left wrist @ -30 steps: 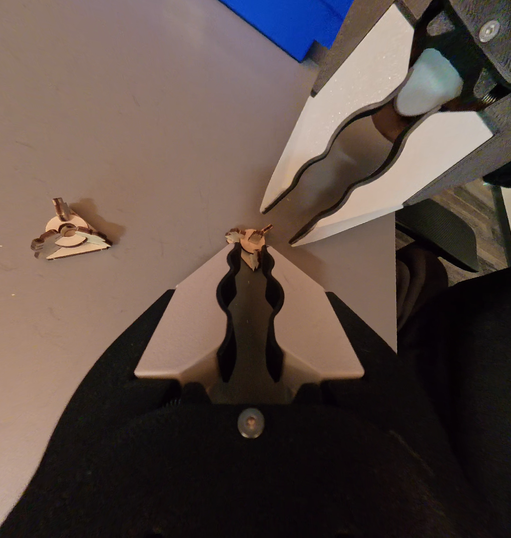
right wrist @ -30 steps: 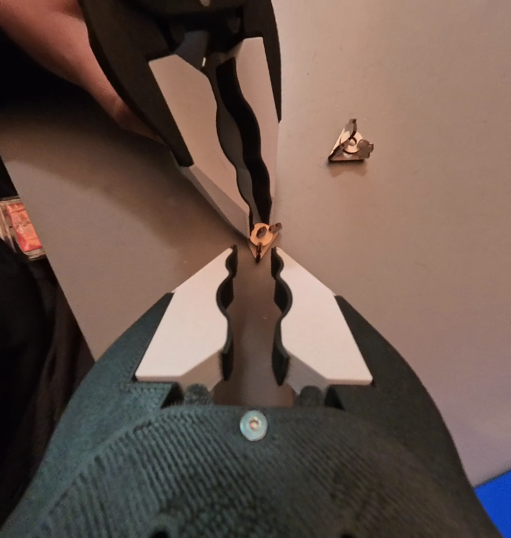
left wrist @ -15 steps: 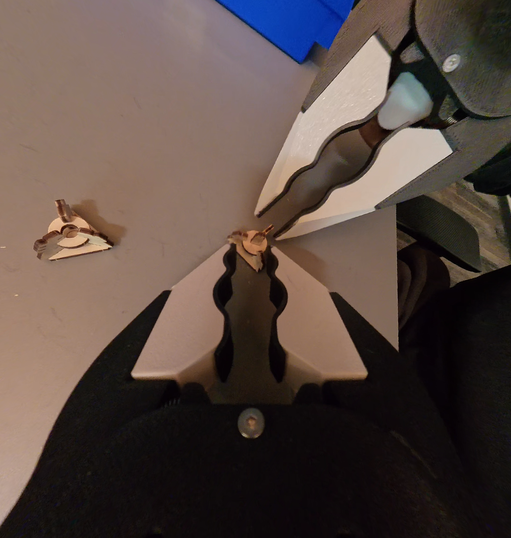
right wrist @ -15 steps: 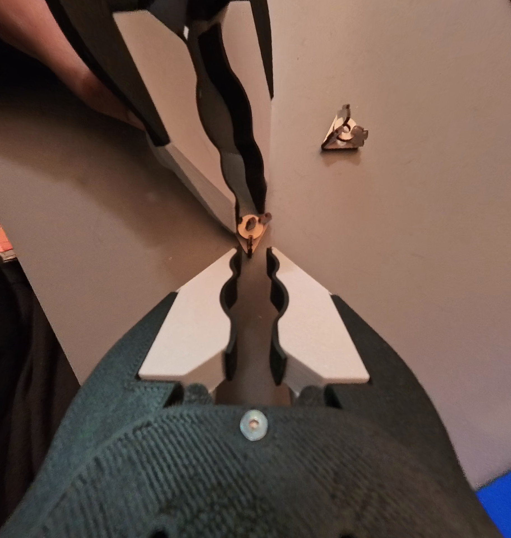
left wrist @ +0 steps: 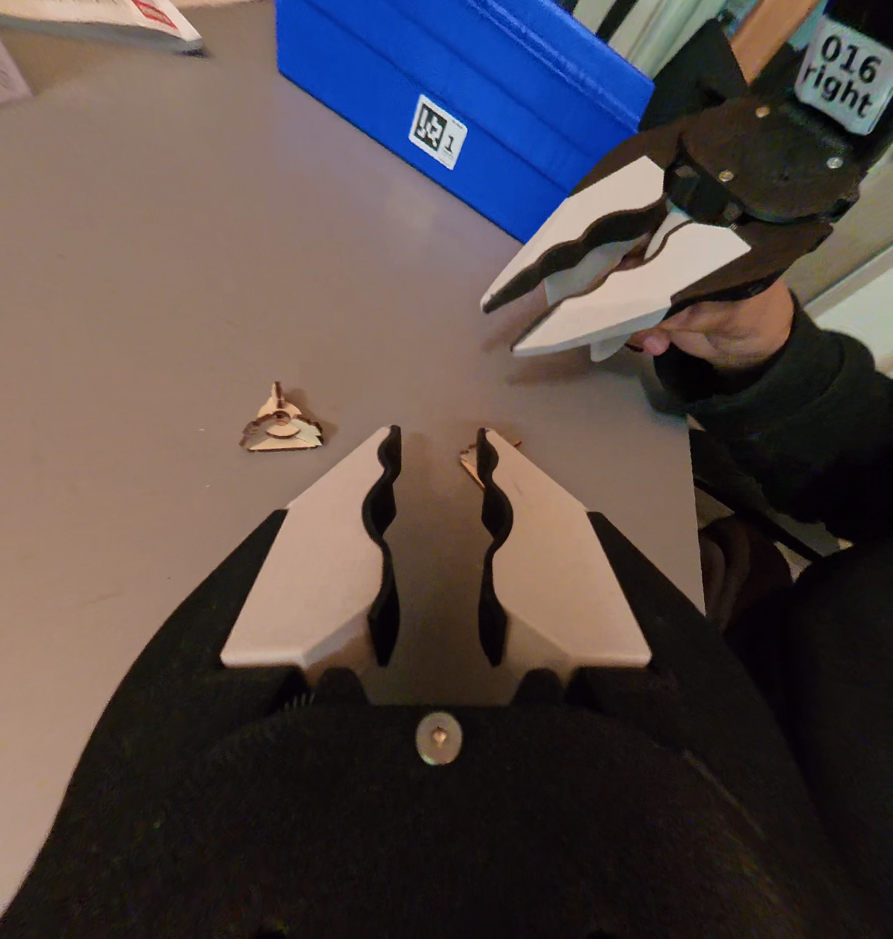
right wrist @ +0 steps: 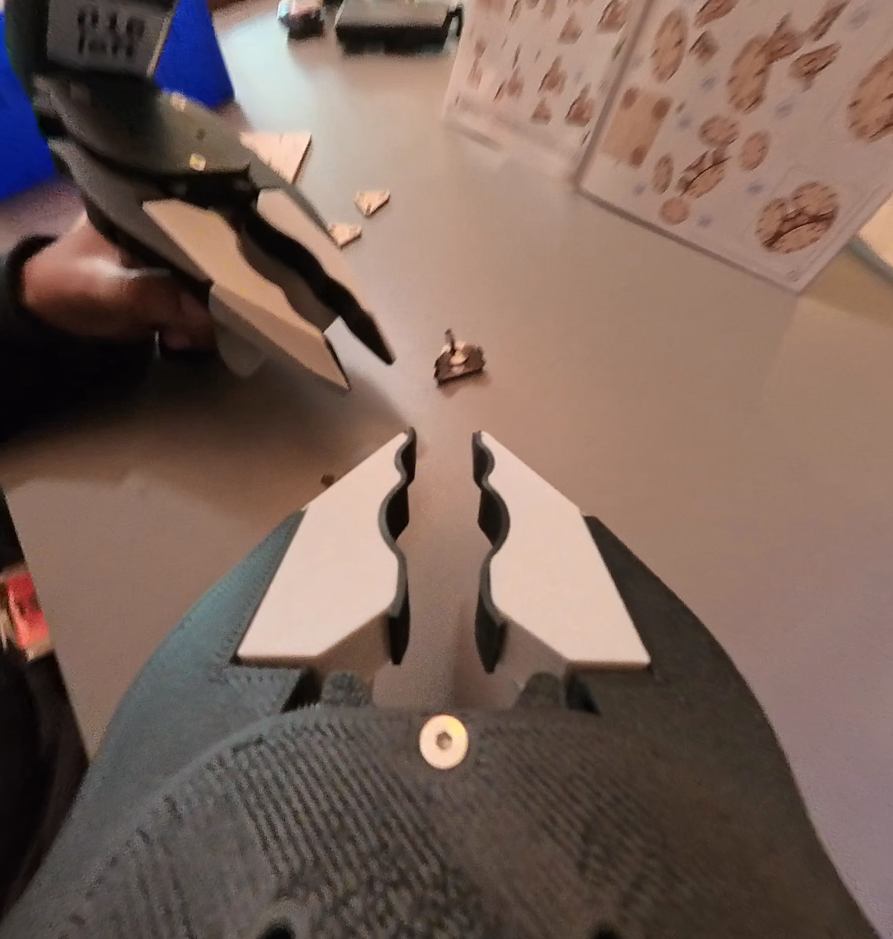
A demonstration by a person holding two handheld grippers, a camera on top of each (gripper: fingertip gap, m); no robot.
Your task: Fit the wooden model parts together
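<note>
Both my tongs, left and right, gape, gripping nothing. Only the left view shows a wooden piece peeking past my right fingertip, near the desk's right edge; another triangular piece lies leftward

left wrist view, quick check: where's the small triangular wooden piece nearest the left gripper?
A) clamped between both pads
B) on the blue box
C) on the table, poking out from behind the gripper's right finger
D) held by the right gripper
C: the left gripper is open with bare table between its fingers, and the wooden piece shows only at the right finger's inner edge.
</note>
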